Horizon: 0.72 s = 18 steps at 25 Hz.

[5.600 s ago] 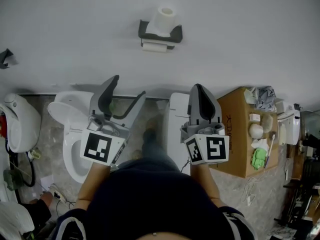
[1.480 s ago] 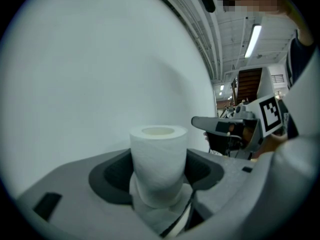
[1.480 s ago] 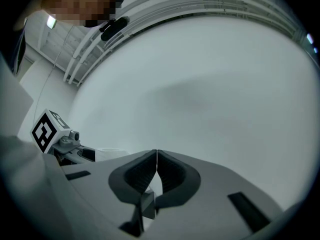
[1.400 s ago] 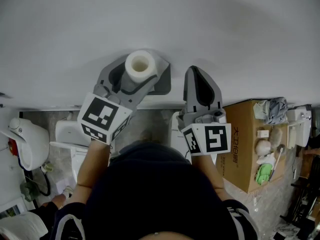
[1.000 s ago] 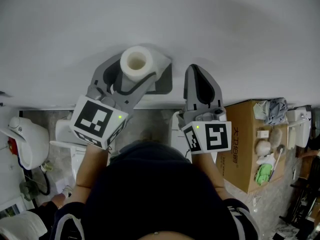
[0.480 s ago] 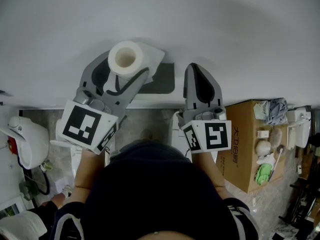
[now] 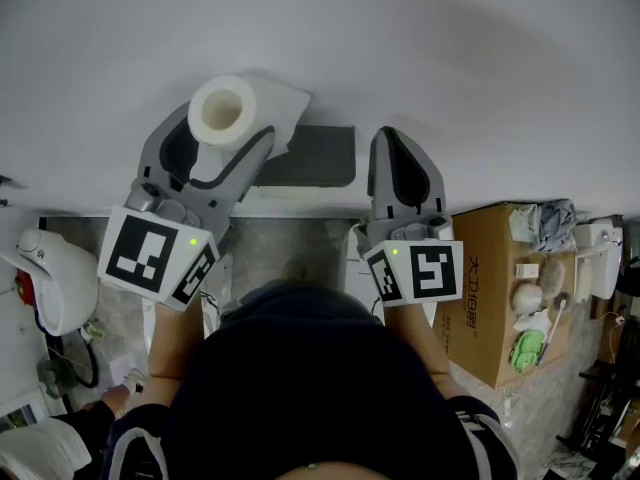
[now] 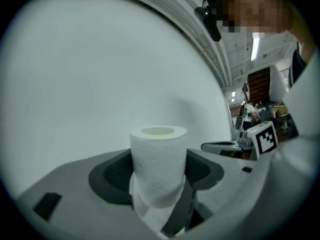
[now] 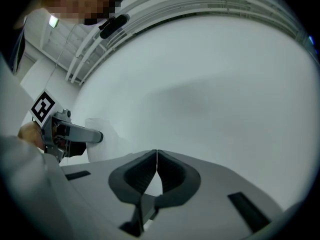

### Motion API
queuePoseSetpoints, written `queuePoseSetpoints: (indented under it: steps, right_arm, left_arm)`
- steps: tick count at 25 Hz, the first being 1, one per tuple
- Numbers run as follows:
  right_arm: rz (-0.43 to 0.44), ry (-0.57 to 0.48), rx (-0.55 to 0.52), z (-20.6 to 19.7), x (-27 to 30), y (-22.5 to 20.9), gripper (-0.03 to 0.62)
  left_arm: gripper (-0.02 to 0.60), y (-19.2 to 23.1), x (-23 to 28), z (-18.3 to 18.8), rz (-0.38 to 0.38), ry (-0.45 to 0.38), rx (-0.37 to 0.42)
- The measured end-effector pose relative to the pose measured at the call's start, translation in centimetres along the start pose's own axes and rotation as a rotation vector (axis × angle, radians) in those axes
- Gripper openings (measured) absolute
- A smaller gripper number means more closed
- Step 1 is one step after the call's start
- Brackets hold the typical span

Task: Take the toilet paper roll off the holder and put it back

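Note:
A white toilet paper roll stands upright between the jaws of my left gripper, which is shut on it. A loose sheet trails from the roll toward the wall. The dark grey holder on the white wall is bare, just right of the roll. In the left gripper view the roll fills the gap of the left gripper. My right gripper points at the wall right of the holder. Its jaws are shut on nothing in the right gripper view, right gripper, with the roll at its left.
Below the wall, a white toilet sits at the left. A cardboard box topped with small items stands at the right. A white fixture lies under the right gripper. The person's dark torso fills the bottom of the head view.
The left gripper has carried the roll up and to the left, off the holder, which now shows bare. The right gripper has stayed in place.

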State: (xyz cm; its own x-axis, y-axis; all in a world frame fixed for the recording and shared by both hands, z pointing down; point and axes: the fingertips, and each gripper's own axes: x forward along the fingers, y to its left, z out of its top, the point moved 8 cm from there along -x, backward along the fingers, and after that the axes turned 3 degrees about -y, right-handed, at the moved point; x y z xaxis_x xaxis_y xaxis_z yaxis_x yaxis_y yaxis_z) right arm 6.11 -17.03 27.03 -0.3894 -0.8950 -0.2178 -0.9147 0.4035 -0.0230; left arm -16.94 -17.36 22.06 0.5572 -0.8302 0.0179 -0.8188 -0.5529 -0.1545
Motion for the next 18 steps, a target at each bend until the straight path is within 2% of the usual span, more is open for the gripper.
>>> queuePoseSetpoints:
  steps: [18]
  right_arm:
    - [-0.001,0.001,-0.006,0.3,-0.4,0.1,0.017]
  left_arm:
    - [0.301,2.2,-1.8,0.4,0.082,0.001,-0.005]
